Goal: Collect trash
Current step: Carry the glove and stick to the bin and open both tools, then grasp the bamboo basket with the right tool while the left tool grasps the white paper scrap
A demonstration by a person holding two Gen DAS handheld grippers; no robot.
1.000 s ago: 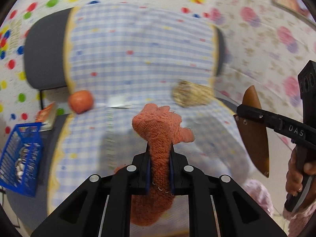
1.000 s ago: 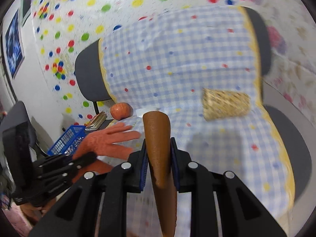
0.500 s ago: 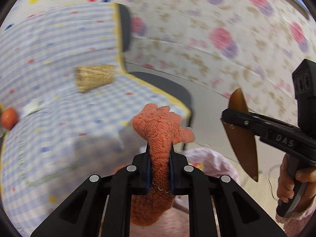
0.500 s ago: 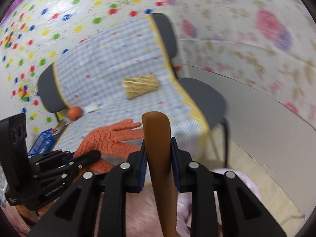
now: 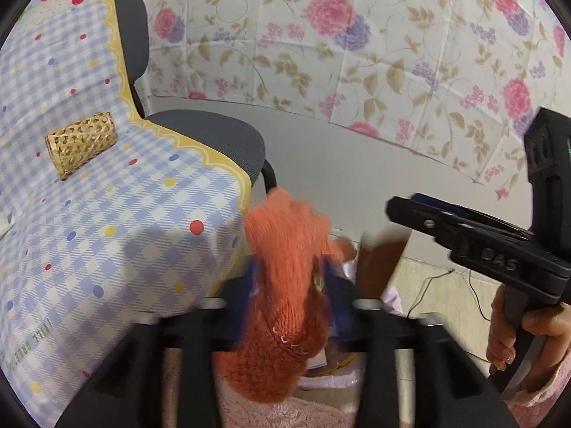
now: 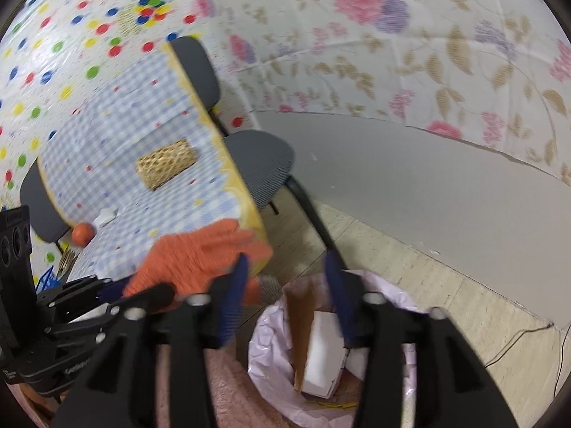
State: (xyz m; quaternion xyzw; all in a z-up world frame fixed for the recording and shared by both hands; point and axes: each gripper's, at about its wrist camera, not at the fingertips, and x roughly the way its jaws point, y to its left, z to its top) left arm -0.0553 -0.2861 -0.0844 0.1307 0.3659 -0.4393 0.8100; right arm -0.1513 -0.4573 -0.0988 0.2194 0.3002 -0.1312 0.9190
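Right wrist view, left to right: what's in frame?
Left gripper → orange ball → woven cylinder → orange glove → brown piece over the pink-lined bin.

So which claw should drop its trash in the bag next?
Left. The glove sits in the left claw, beside the bag. The right claw is open and empty; its brown piece is already in the bag.
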